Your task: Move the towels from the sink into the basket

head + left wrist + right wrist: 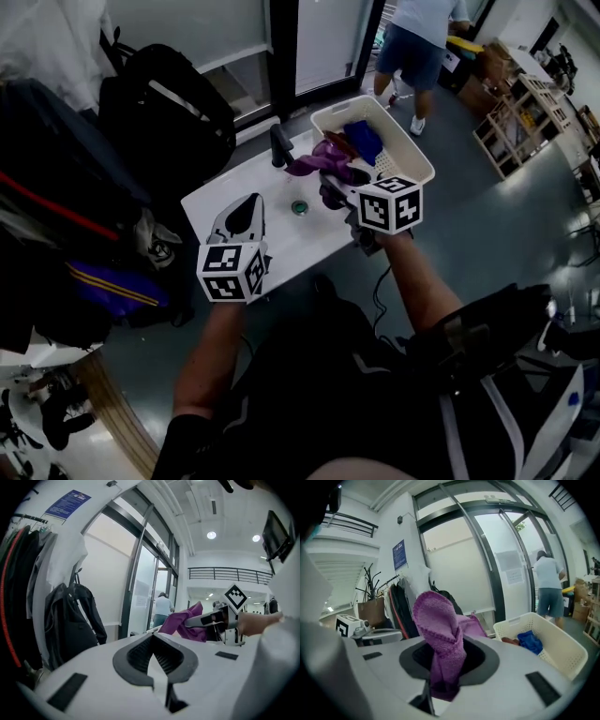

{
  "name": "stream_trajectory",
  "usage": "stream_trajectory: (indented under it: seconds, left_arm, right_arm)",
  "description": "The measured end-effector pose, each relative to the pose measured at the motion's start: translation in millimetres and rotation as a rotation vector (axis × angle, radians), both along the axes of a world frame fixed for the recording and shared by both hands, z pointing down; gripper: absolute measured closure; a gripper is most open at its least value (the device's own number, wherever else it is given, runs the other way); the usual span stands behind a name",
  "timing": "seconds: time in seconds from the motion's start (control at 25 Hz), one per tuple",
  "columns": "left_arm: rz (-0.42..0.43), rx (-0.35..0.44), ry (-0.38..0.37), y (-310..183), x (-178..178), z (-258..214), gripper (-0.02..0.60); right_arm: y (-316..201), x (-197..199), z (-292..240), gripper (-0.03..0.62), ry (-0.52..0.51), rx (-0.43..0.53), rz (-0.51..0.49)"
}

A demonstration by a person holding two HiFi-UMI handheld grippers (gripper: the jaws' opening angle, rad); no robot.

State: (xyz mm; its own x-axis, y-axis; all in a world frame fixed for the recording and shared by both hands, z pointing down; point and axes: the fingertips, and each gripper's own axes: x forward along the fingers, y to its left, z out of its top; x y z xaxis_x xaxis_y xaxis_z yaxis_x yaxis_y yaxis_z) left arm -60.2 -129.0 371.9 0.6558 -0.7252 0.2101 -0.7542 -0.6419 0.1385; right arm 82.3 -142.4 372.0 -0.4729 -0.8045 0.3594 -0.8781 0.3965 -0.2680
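The left gripper (249, 202) hung over the sink (286, 239), its jaws pressed together on nothing. The right gripper (330, 194) pinched the purple towel (314, 161) above the sink, just beside the basket (419, 161).

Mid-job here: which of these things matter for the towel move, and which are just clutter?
Job: purple towel, clamped in the right gripper; white basket, blue towel inside; sink.
Lying about: black backpack; hanging coats; person at the door.
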Motion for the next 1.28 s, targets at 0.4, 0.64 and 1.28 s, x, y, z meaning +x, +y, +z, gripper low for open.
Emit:
stream_trajectory:
  seconds: [0.4,0.64,1.28]
  left_arm:
    - [0.076,-0.005,0.027,-10.4,62.8,-13.5,0.577]
    - [0.104,-0.035,0.042,-28.9,100.5,-9.2,0.577]
    - [0.091,-0.122,-0.011,-70.6,169.2,34.3,0.577]
  right_arm:
    - [-22.1,86.8,-19.0,0.482,0.032,0.034,0.091]
    - [-44.2,125.7,-9.4,0.482,0.034,0.024,0.118]
    - [-86.4,195.7,75.8,0.482,0.188,-0.171,0.05]
